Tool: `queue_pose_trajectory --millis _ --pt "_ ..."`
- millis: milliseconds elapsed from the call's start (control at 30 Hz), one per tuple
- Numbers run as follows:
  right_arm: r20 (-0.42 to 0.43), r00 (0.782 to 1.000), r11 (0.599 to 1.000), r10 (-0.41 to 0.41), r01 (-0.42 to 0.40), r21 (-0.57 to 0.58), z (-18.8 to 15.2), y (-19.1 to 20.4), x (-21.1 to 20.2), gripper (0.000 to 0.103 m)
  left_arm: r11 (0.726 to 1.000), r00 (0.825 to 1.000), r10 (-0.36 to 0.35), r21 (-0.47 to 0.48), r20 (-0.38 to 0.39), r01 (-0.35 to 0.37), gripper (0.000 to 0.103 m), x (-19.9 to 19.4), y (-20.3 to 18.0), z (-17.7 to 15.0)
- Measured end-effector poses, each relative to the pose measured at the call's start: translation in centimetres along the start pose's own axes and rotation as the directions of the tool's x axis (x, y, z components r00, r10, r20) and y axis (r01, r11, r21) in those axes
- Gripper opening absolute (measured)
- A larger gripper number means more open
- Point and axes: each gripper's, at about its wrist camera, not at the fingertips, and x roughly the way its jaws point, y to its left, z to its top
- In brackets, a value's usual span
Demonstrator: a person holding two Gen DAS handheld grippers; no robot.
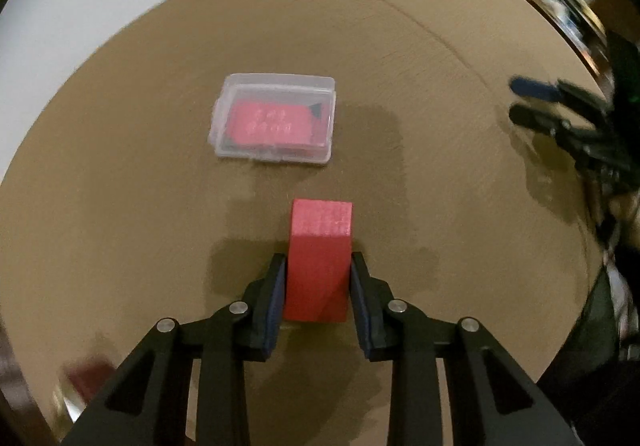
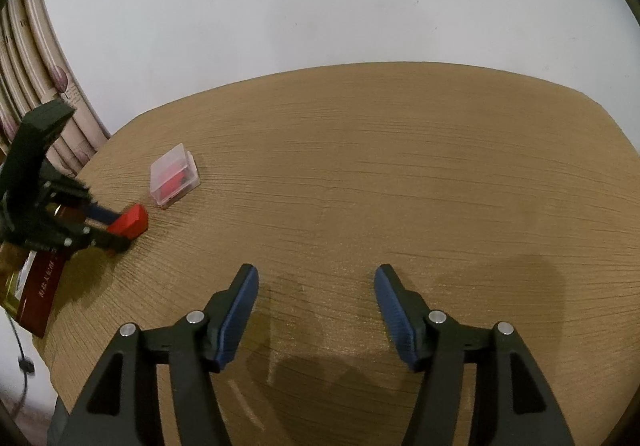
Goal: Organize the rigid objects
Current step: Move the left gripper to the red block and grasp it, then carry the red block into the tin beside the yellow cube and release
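Note:
My left gripper (image 1: 319, 266) is shut on a red block (image 1: 320, 258) and holds it low over the wooden table (image 1: 400, 85). A clear plastic case (image 1: 274, 119) with a red card inside lies flat beyond the block. In the right wrist view the left gripper (image 2: 116, 228) with the red block (image 2: 130, 225) is at the far left, and the clear case (image 2: 175, 173) lies just past it. My right gripper (image 2: 316, 278) is open and empty over bare table. It also shows at the right edge of the left wrist view (image 1: 516, 99).
A dark red book or box (image 2: 40, 294) and a gold-coloured object lie at the table's left edge under the left gripper. A curtain (image 2: 44, 57) hangs at the left and a white wall stands behind the table.

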Motion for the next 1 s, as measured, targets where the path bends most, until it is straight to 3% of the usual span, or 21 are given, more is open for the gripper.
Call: queue_pose_trajectory --millis 67,100,267,367,533,633,800,1000 --pt "0.000 1.000 1.000 -0.001 0.001 0.001 0.0 0.0 0.0 0.063 0.993 0.999 0.023 -0.120 0.037 -0.018 0.027 -1.6 -1.1 -1.7" --pt "0.000 1.000 1.000 0.000 0.000 0.002 0.0 0.0 -0.1 0.063 0.982 0.999 0.003 -0.188 0.047 0.006 0.027 -2.4 -1.6 -2.7" --pt "-0.002 1.000 1.000 -0.007 0.007 -0.003 0.0 0.2 -0.1 0.063 0.934 0.986 -0.044 -0.343 0.163 0.099 0.027 -7.1 -4.6 -10.0" --pt "-0.006 1.000 1.000 -0.020 0.020 -0.015 0.1 0.5 0.0 0.063 0.896 0.976 -0.039 -0.424 0.215 0.129 0.027 -10.2 -3.6 -13.8" --pt "-0.014 0.999 0.998 -0.051 0.051 -0.043 0.0 1.2 0.3 0.064 0.810 0.977 0.067 -0.583 0.205 0.067 0.027 -14.4 1.5 -18.7" --pt "-0.019 0.997 0.995 -0.076 0.075 -0.066 0.0 1.7 0.6 0.066 0.794 0.977 0.128 -0.608 0.168 0.000 0.027 -14.4 3.6 -20.5" --pt "-0.028 0.993 0.989 -0.112 0.108 -0.105 -0.1 2.6 1.0 0.070 0.798 0.982 0.115 -0.603 0.152 0.000 0.027 -12.5 5.7 -21.1" --pt "-0.036 0.992 0.985 -0.121 0.116 -0.127 -0.1 3.0 1.5 0.074 0.781 0.986 0.113 -0.625 0.118 -0.015 0.027 -10.2 6.2 -20.7"
